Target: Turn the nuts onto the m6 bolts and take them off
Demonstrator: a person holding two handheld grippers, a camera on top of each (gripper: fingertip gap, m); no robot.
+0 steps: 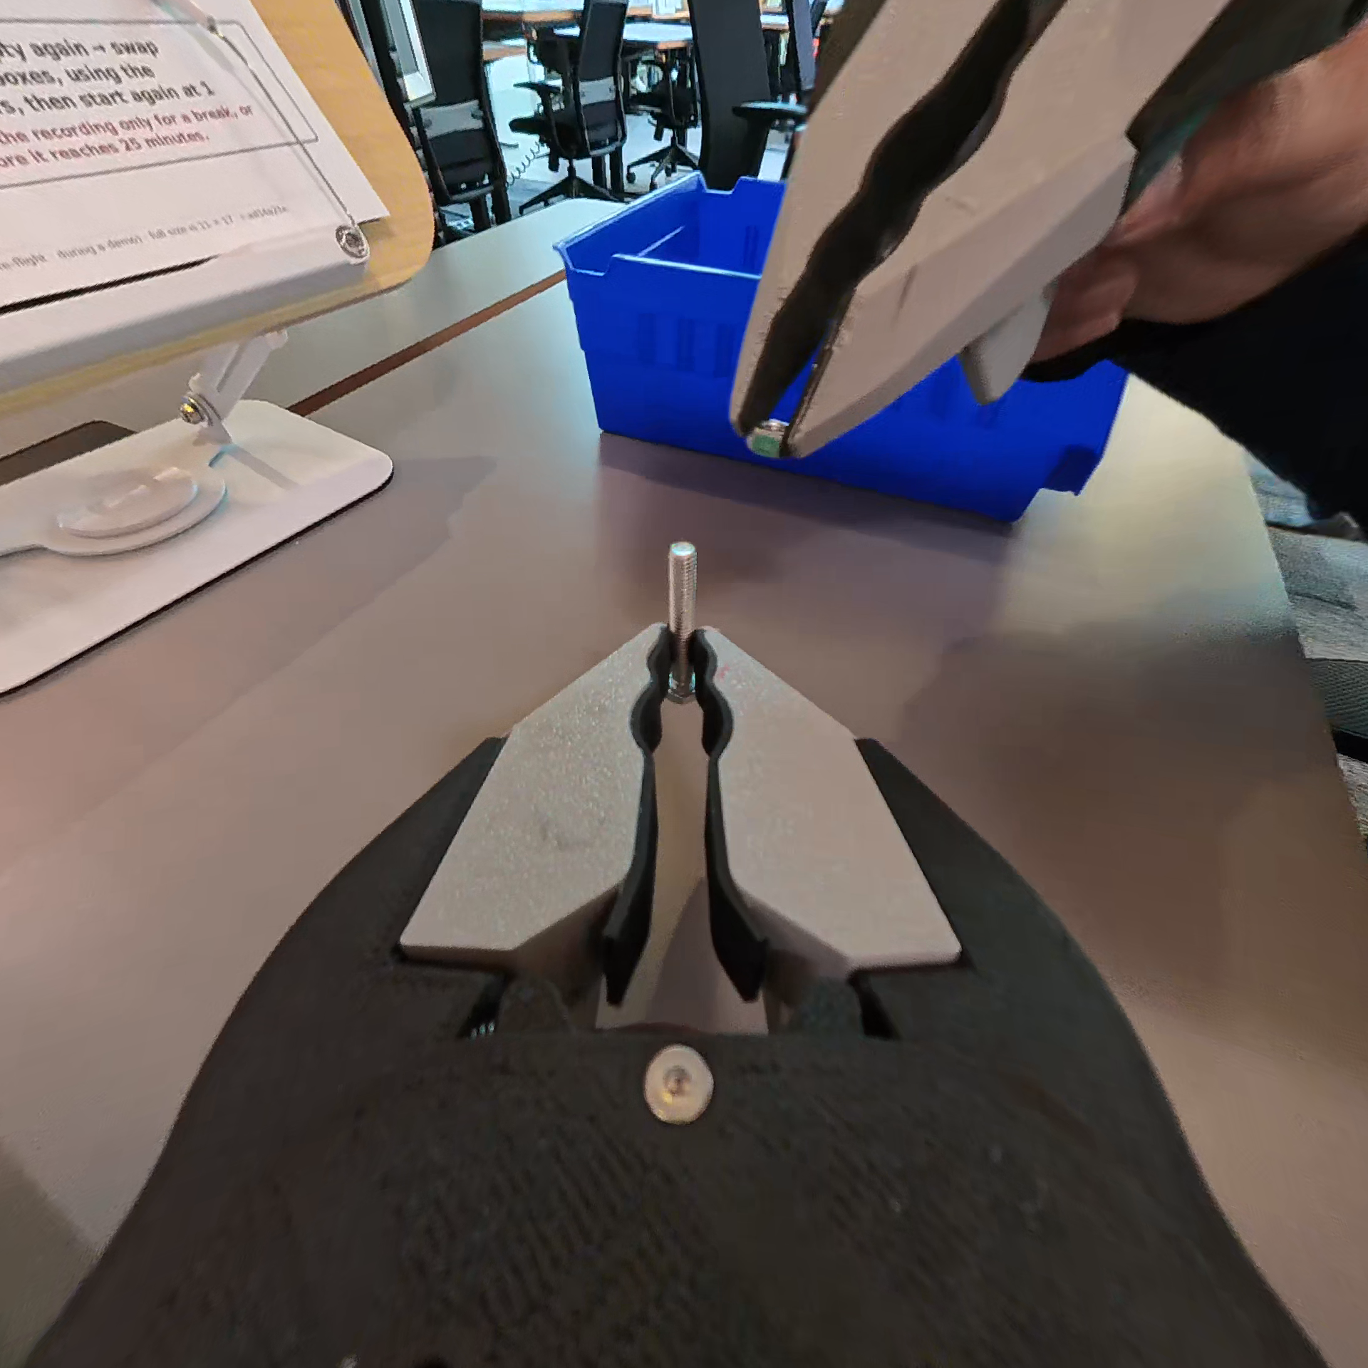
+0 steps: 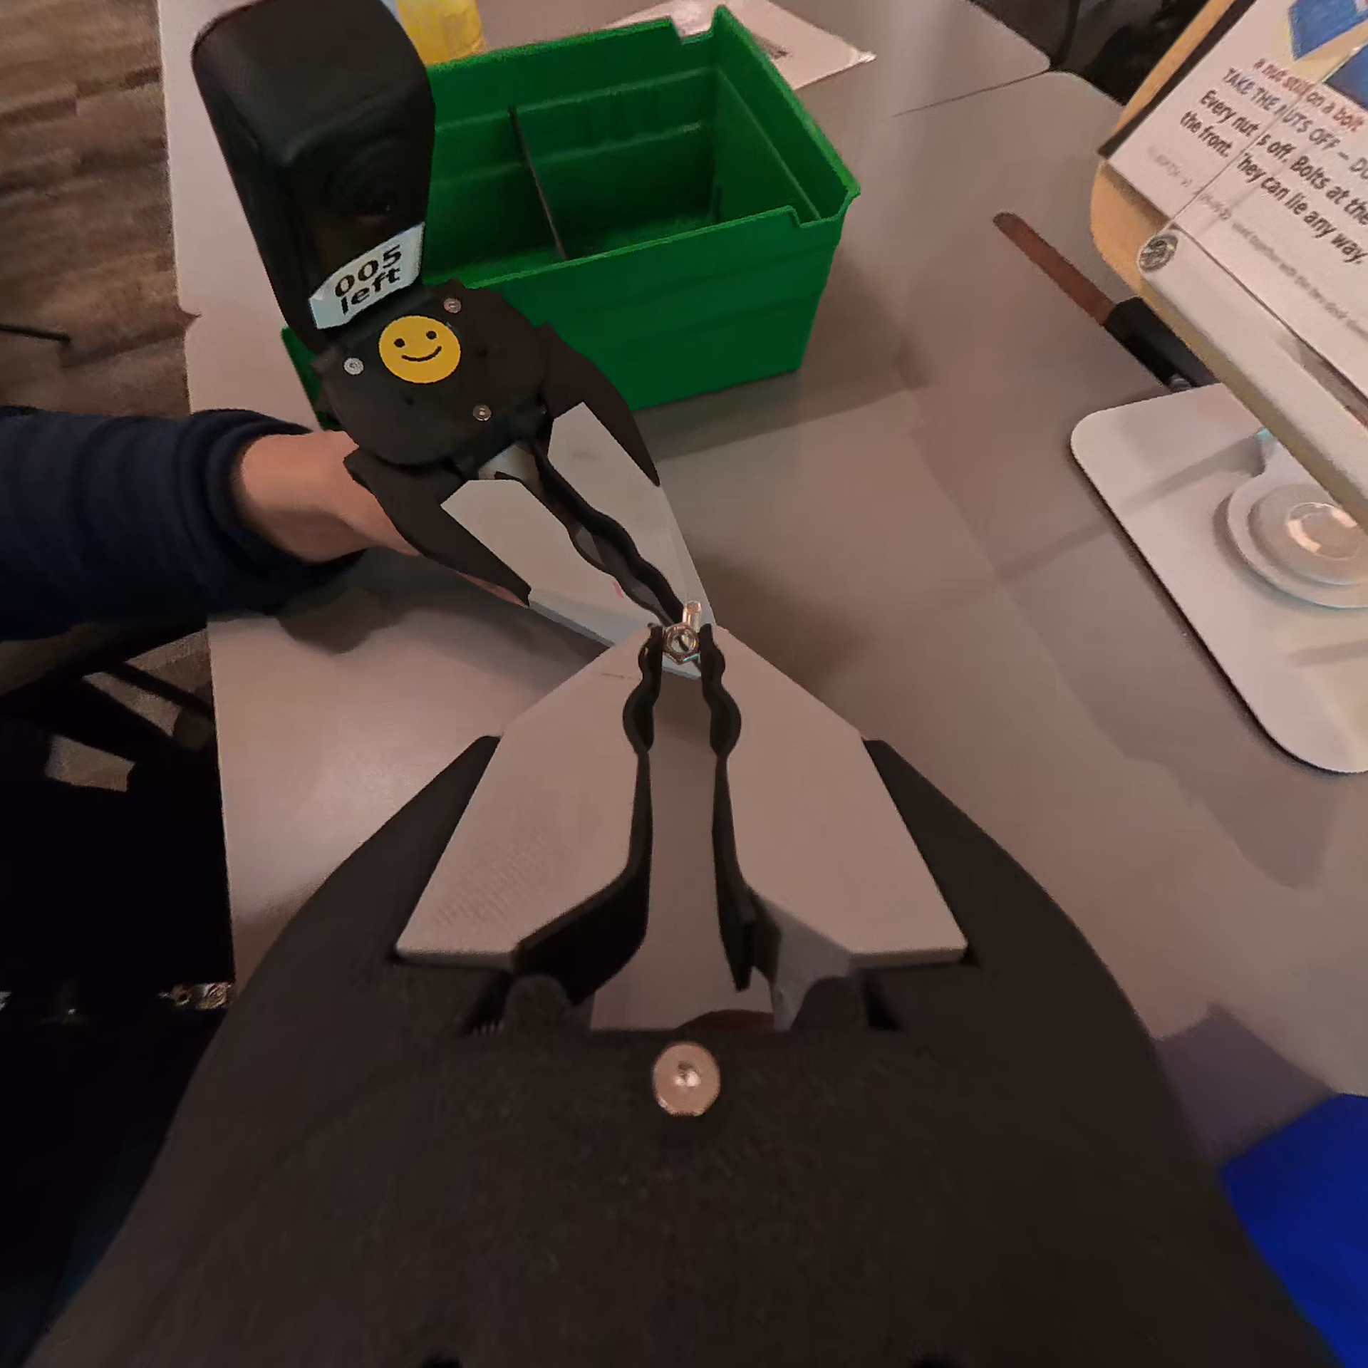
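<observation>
My left gripper [image 1: 679,645] is shut on a silver bolt [image 1: 681,592], gripping it near the head so the threaded shank sticks out past the tips. My right gripper [image 2: 679,642] is shut on a small hex nut [image 2: 678,644]. In the left wrist view the right gripper [image 1: 770,438] comes down from the upper right with the nut [image 1: 767,437] at its tips, apart from the bolt's end. In the right wrist view the left gripper [image 2: 677,618] reaches in from the left, and the bolt's tip [image 2: 692,611] shows just behind the nut.
A blue bin [image 1: 666,326] stands on the grey table [image 1: 1036,703] behind the right gripper. A green divided bin [image 2: 666,222] stands behind the left gripper. A white stand holding an instruction sheet [image 1: 148,148] is at the left, and its base [image 2: 1214,533] shows in the right wrist view. The left gripper's tips are roughly 5 centimetres from the right gripper's.
</observation>
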